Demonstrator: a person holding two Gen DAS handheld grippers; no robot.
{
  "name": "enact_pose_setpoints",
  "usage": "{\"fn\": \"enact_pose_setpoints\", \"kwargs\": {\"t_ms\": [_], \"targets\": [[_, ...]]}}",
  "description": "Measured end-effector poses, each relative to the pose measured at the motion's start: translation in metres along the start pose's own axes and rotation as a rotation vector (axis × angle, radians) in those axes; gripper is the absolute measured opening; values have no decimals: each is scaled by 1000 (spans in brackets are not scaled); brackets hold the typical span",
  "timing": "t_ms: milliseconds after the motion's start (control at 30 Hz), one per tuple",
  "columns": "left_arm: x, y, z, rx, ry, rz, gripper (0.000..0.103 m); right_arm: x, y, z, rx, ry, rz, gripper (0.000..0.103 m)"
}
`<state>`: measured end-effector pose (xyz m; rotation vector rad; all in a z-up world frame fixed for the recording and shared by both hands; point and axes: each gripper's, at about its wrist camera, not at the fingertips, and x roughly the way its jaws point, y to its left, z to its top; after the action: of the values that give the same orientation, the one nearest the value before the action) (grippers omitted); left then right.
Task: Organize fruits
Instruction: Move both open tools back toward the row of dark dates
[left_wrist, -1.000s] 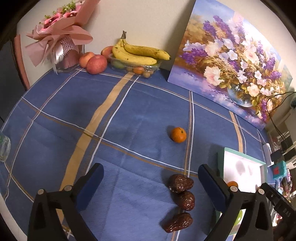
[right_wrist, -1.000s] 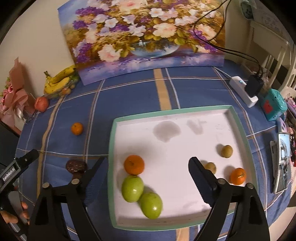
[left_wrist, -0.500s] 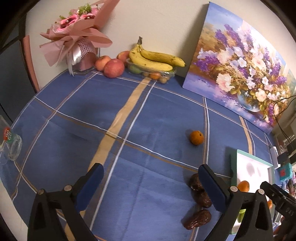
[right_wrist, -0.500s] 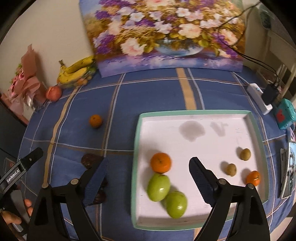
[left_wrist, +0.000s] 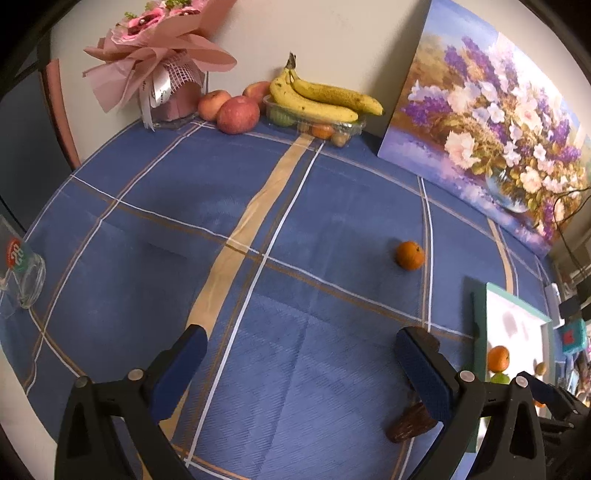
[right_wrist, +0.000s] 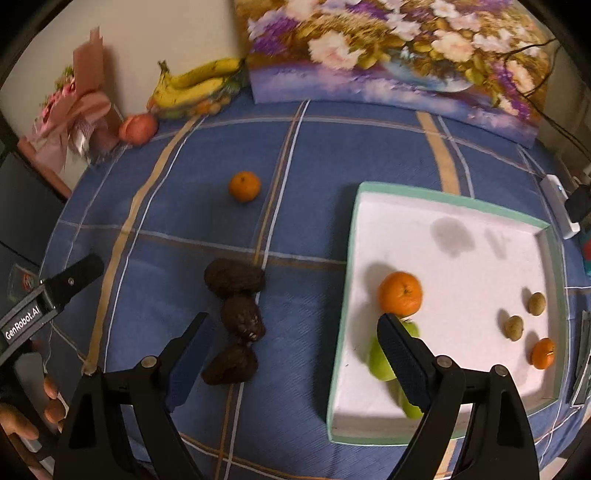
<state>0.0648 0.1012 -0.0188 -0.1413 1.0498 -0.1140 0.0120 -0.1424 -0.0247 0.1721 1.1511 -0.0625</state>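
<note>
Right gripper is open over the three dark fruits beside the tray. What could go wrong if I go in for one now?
1. The three dark fruits lie touching in a row; open jaws of the right gripper may catch two or knock one away.
2. The tray rim is close by; a finger could snag it.
3. The green fruits sit near that edge, so a drop there may bump them.

Green fruits (right_wrist: 380, 360) in tray (right_wrist: 550, 236) partly hidden behind right gripper's (right_wrist: 291, 356) finger; count not determinable. Brown fruits (left_wrist: 410, 426) beside tray largely covered by left gripper's (left_wrist: 301, 369) finger in left wrist view. Contents of clear container (left_wrist: 334, 129) under bananas (left_wrist: 321, 98) too small to identify. Bananas and bouquet (right_wrist: 74, 107) blurred in right wrist view. Glass (left_wrist: 22, 273) cut off at frame edge.
</note>
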Motion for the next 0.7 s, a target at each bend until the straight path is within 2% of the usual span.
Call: {"fn": "enact_pose_setpoints", "kwargs": {"t_ms": [200, 367, 700], "targets": [[16, 3, -3, 26, 61, 46, 103, 18, 16, -7, -57, 73, -6, 90], [15, 7, -3, 54, 54, 112, 103, 26, 28, -12, -115, 105, -4, 90], [15, 5, -3, 82, 52, 106, 103, 49, 51, -27, -210, 182, -11, 90]]}}
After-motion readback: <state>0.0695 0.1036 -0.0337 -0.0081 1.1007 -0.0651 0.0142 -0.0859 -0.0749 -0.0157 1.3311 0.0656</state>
